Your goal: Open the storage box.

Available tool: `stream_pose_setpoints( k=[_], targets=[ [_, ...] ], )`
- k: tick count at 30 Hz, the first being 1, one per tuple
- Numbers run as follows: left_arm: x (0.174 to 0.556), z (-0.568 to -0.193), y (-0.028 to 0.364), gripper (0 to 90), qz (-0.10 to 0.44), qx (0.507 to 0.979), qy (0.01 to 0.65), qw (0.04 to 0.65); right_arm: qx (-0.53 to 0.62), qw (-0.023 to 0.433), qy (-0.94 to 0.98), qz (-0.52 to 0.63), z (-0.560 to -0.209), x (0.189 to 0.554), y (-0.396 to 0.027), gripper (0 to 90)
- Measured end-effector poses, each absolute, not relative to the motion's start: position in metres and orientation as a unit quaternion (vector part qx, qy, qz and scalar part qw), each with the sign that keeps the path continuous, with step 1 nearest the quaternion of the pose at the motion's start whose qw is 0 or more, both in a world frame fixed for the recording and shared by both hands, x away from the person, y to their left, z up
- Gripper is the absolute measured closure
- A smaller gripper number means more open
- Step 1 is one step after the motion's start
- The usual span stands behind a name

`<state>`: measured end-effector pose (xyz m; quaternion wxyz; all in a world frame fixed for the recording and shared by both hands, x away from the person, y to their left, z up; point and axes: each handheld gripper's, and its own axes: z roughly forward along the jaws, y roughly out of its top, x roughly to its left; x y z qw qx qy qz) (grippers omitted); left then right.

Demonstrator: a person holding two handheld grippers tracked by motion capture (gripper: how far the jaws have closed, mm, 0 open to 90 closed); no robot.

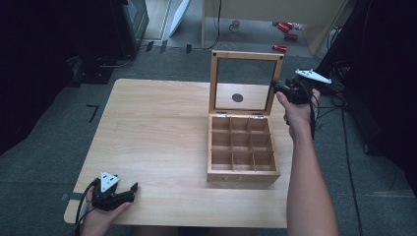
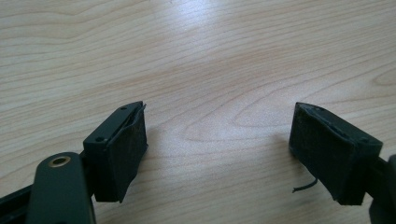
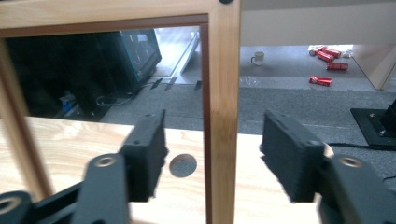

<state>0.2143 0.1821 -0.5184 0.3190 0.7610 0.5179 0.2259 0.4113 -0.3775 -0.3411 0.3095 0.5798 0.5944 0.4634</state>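
The wooden box (image 1: 243, 150) sits right of centre on the table (image 1: 157, 128), its glazed lid (image 1: 246, 81) raised upright on the rear hinges. The right gripper (image 1: 281, 87) straddles the lid's right frame rail (image 3: 223, 116), jaws part-open, pads clear of the wood on both sides. Risk: unsupported, the lid may drop shut, or a knock from either pad may tip it. The left gripper (image 2: 217, 140) rests at the table's near left corner, jaws wide, empty
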Motion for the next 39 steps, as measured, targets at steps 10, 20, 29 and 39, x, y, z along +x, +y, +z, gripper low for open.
stream_pose_setpoints(
  k=[10,20,29,39],
  targets=[
    [0.214,-0.518,0.182,19.8,0.226,0.761,0.518,0.319,0.570,0.296,0.607,0.467,-0.347,0.356,-0.383,15.7],
    [0.214,-0.519,0.182,19.9,0.228,0.758,0.520,0.321,0.567,0.297,0.622,0.450,-0.363,0.304,-0.393,6.1],
    [0.214,-0.519,0.182,20.0,0.229,0.759,0.519,0.320,0.571,0.296,0.638,0.424,-0.392,0.269,-0.395,1.2],
    [0.213,-0.519,0.182,20.0,0.229,0.759,0.519,0.319,0.579,0.281,0.646,0.409,-0.432,0.241,-0.401,0.0]
  ],
)
